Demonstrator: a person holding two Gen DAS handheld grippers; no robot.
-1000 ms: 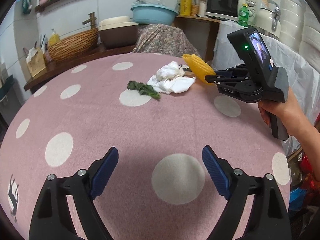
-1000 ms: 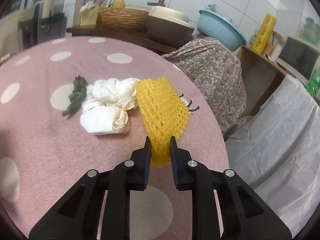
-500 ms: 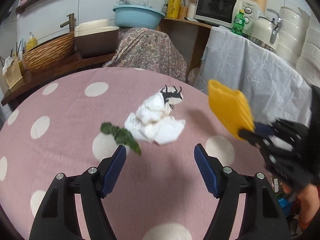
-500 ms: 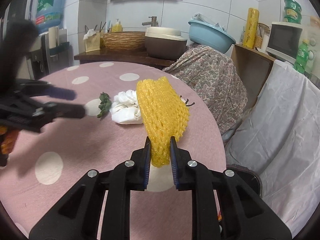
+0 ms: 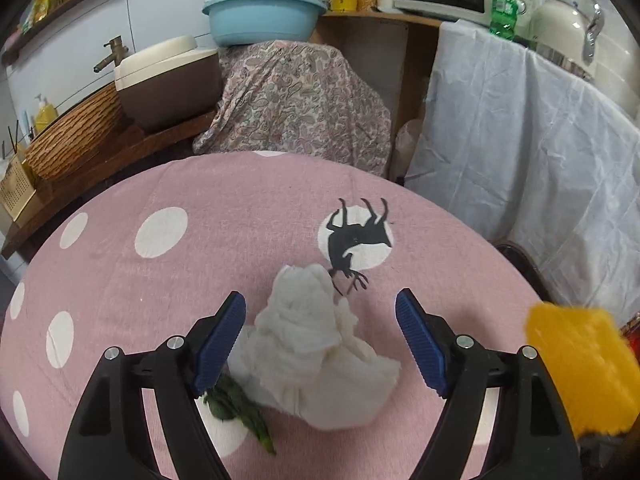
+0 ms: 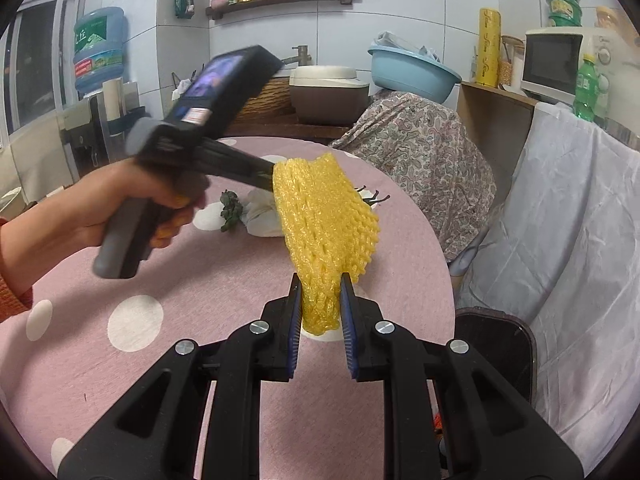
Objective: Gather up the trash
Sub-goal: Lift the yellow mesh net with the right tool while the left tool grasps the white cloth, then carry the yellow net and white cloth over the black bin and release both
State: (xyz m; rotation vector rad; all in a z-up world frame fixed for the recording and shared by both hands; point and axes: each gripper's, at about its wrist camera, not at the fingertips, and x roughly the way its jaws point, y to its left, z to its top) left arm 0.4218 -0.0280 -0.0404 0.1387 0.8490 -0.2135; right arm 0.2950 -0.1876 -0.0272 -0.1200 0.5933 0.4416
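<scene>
Partly done: the right gripper [image 6: 320, 300] grips the yellow foam net [image 6: 324, 220], lifted clear. The left gripper [image 5: 320, 340], just reopened wide, straddles the white tissue wad [image 5: 316, 352]; green leaf scrap [image 5: 236, 408] remains.

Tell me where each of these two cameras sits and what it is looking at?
Left wrist view: sits on the left gripper, looking down over its open blue-padded fingers at the crumpled white tissue on the pink polka-dot tablecloth.
Right wrist view: sits on the right gripper, shut on the yellow foam net; the person's left hand shows.
Both see the tissue, green leaf scrap, foam net, tablecloth and blue plastic basin.
</scene>
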